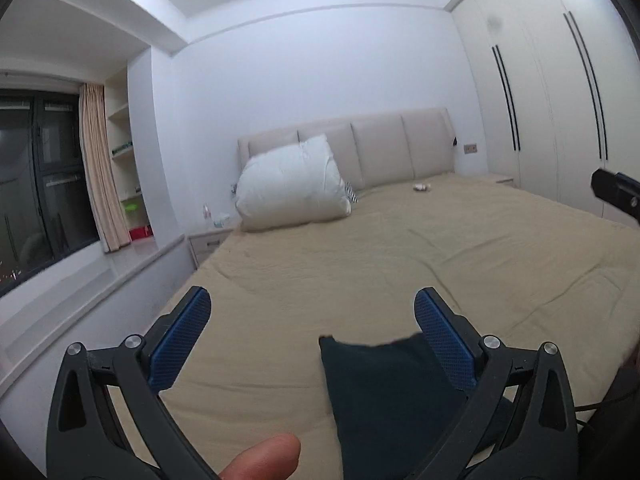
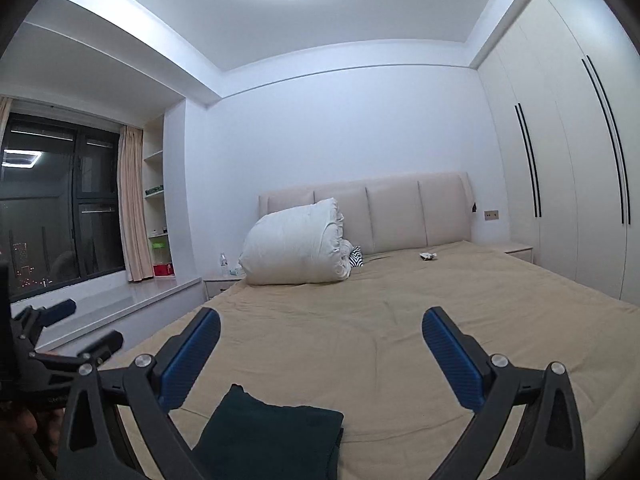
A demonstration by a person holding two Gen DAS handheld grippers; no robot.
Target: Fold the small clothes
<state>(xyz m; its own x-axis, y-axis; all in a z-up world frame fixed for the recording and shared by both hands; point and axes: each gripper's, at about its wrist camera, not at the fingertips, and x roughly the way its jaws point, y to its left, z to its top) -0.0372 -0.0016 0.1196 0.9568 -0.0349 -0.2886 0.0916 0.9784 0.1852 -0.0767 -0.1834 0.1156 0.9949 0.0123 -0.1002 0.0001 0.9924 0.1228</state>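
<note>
A dark green folded garment (image 1: 396, 400) lies flat on the tan bed sheet (image 1: 360, 264) near the foot of the bed. It also shows in the right wrist view (image 2: 272, 436). My left gripper (image 1: 312, 300) is open and empty, raised above the garment's near edge. My right gripper (image 2: 320, 320) is open and empty, held above the bed to the right of the garment. The left gripper (image 2: 86, 324) also shows at the left edge of the right wrist view. A black piece of the right tool (image 1: 616, 192) shows at the right edge of the left wrist view.
A rolled white duvet (image 2: 296, 248) leans on the beige headboard (image 2: 400, 208), with a striped cloth (image 2: 356, 258) beside it. A small white object (image 2: 428, 256) lies near the headboard. A wardrobe (image 2: 568, 184) stands right; a window ledge (image 2: 132, 304) and nightstand (image 2: 220, 282) stand left.
</note>
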